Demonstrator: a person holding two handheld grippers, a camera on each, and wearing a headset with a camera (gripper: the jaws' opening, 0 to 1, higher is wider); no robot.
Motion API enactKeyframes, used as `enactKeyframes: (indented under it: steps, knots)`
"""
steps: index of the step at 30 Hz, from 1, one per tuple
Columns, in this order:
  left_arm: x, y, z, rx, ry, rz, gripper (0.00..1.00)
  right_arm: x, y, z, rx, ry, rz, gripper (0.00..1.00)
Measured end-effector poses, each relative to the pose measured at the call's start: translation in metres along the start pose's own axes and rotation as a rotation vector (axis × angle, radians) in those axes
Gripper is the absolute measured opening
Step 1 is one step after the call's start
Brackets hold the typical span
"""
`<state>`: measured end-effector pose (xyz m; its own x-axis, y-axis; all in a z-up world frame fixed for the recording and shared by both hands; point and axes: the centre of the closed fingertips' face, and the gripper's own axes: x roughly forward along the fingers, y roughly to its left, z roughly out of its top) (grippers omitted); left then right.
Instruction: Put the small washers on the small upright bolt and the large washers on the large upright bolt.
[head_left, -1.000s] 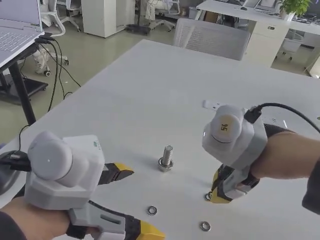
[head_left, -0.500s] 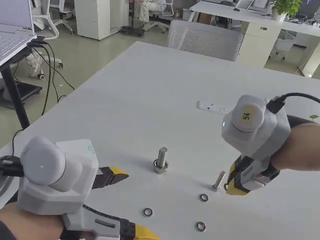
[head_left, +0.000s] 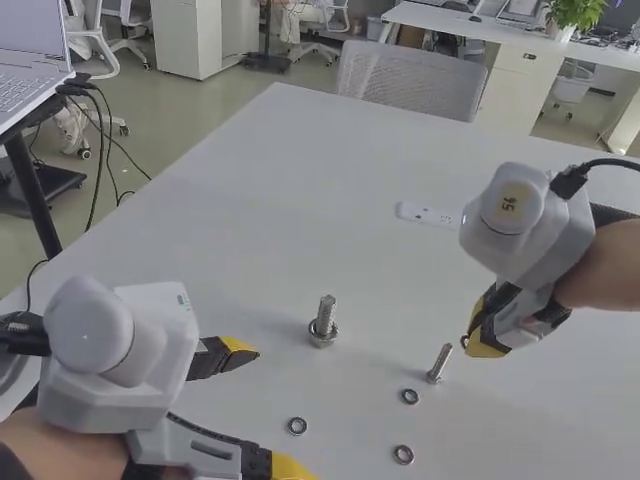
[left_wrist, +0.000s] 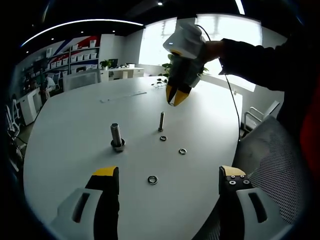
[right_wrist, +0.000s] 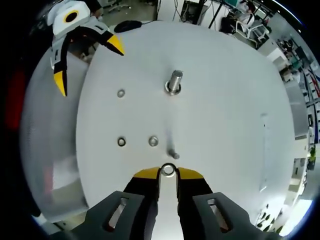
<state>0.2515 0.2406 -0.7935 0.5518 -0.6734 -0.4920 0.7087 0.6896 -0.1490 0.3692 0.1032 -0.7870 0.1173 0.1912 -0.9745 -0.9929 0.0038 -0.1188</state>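
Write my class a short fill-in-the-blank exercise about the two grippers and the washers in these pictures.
The right gripper is shut on a ___. The left gripper has its jaws ___. On the table lie ___ loose washers.
Missing words: washer; open; three.

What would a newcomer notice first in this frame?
The right gripper pinches a washer in its tips, close by the small bolt. The large bolt stands to that bolt's left in the head view. Three loose washers lie in front of the bolts, and the left gripper waits open at the near edge.
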Motion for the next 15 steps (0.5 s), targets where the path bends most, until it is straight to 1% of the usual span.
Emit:
enactKeyframes:
  steps: [3,4,5,11,15]
  knots:
    - [0.000,0.001,0.000,-0.005,-0.003,0.002,0.82,0.002,-0.004,0.002,-0.002,-0.002,0.002,0.13]
    - [0.000,0.002,0.000,-0.005,-0.002,0.004,0.82,0.005,-0.009,0.002,-0.001,-0.001,0.005,0.13]
    - [0.000,0.002,0.000,-0.006,-0.002,0.004,0.81,0.006,-0.010,0.003,-0.004,-0.002,0.006,0.13]
    - [0.000,0.002,0.000,-0.008,0.001,0.009,0.81,0.012,-0.010,0.006,-0.019,-0.001,0.016,0.13]
    - [-0.001,0.003,-0.001,-0.010,0.002,0.012,0.81,0.016,-0.010,0.006,-0.025,0.007,0.023,0.13]
